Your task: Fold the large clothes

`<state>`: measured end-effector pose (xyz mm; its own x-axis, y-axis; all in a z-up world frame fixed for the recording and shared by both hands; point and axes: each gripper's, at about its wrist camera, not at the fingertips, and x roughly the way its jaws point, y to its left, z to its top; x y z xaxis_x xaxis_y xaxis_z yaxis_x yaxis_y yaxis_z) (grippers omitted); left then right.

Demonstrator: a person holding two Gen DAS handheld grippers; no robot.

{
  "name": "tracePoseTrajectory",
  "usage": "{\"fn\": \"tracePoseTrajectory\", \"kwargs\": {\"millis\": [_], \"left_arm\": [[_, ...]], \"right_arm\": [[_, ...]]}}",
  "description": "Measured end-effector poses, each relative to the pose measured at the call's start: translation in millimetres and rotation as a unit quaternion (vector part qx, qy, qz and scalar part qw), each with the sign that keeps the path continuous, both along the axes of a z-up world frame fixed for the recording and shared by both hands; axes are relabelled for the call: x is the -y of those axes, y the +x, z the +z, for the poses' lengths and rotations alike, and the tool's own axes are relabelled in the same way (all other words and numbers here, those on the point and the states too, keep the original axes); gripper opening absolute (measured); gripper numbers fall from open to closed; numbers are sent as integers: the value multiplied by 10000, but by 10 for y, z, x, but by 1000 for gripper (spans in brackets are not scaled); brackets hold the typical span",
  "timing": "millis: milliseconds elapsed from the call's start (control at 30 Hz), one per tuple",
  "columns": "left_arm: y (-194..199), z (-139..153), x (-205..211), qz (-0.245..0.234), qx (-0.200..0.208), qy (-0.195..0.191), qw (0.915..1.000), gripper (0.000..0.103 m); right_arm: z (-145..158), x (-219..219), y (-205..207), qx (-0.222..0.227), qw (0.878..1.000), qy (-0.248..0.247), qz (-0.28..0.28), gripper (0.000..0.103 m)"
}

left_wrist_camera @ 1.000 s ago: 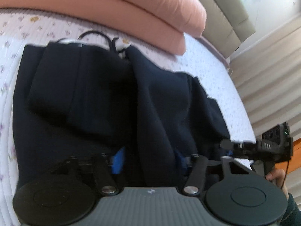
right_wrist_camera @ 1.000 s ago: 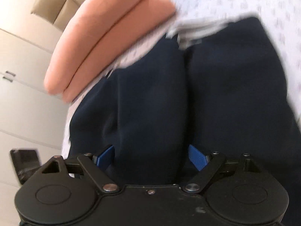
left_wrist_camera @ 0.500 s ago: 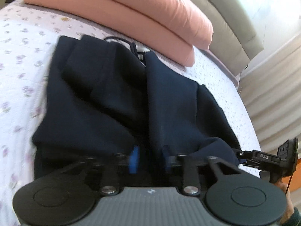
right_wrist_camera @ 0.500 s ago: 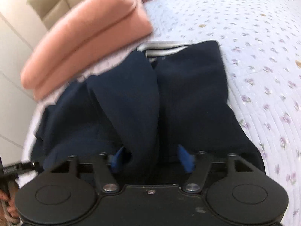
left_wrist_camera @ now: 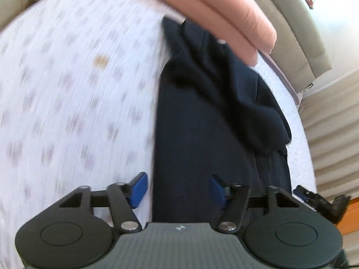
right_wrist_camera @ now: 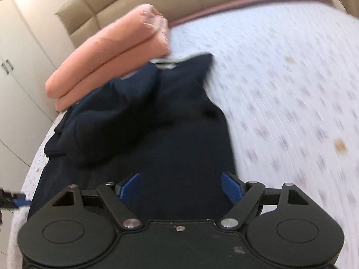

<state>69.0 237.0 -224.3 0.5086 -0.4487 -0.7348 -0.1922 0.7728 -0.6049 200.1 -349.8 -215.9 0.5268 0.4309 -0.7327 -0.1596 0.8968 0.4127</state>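
Closest to the left hand-held gripper [left_wrist_camera: 177, 189], its blue pads stand spread and released, holding nothing; the left pad sits over the bedsheet, the right one over dark cloth, so this gripper straddles the garment's left edge. The right hand-held gripper [right_wrist_camera: 181, 188] is likewise released, jaws wide, both blue pads hovering over the near end of the cloth with nothing pinched between them.

The navy garment [left_wrist_camera: 197, 134] lies on the floral bedsheet [left_wrist_camera: 74, 94] directly ahead of both grippers, its long axis running straight away from them toward the headboard. From the left wrist view, the fabric stretches forward and slightly right; from the right wrist view, it fills the space ahead and to the left. Both hands seem about equally near its close hem, pointing forward and tilted down at it.

Farther along, a sleeve or side panel [right_wrist_camera: 107, 123] is bunched and folded over the body, lumpy rather than flat. At the far end the collar region touches or nearly touches the stacked pink bedding [right_wrist_camera: 107, 58], with the padded headboard [right_wrist_camera: 202, 0] beyond.

The next fold probably turns on gripping this near hem and carrying it forward.
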Motion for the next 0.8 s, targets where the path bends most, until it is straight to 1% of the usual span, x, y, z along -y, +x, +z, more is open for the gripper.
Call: {"fn": "tracePoseTrajectory", "kwargs": {"millis": [33, 67, 133, 200, 233, 267, 333, 367, 400, 433, 533, 567, 633, 733, 800], "left_arm": [[-104, -47, 13, -22, -12, -45, 10000, 55], [-217, -67, 31, -35, 65, -45, 10000, 55], [-371, -80, 57, -48, 187, -34, 9998, 55], [-486, -103, 71, -40, 166, -206, 9996, 55], [-545, -122, 83, -58, 134, -354, 9993, 52], [-605, -138, 138, -59, 96, -414, 9991, 43], [-743, -173, 218, -93, 28, -390, 9992, 36], [-808, -200, 256, -161, -2, -434, 9989, 35], [-863, -217, 285, -185, 6, -493, 9986, 35], [-933, -240, 304, -178, 29, -604, 9980, 35], [-1064, -304, 312, -96, 18, -959, 9953, 35], [-1093, -318, 317, -135, 2, -1033, 9946, 35], [-1150, -338, 352, -332, 12, -1059, 9938, 36], [-1220, -359, 415, -565, -88, -1154, 9917, 37], [-1273, -357, 496, -776, -116, -1104, 9908, 37]], "right_arm": [[-42, 28, -38, -201, 9998, -29, 11, 95], [-63, 75, -95, -295, 9996, -5, 15, 95], [-61, 177, -219, -308, 9994, 82, -117, 95], [-92, 300, -303, -448, 9978, 416, -269, 95], [-113, 357, -351, -510, 9964, 592, -340, 95], [-135, 409, -404, -588, 9950, 706, -385, 92], [-163, 495, -520, -654, 9932, 882, -393, 90], [-176, 527, -578, -683, 9924, 953, -379, 89], [-183, 566, -648, -705, 9915, 1025, -367, 86], [-185, 633, -733, -723, 9905, 1108, -369, 85], [-219, 768, -914, -888, 9854, 1409, -345, 84], [-223, 803, -995, -963, 9835, 1498, -316, 84], [-235, 870, -1170, -1144, 9792, 1656, -241, 84], [-250, 919, -1368, -1318, 9769, 1671, -187, 81], [-299, 934, -1474, -1470, 9732, 1760, -154, 81]]}}
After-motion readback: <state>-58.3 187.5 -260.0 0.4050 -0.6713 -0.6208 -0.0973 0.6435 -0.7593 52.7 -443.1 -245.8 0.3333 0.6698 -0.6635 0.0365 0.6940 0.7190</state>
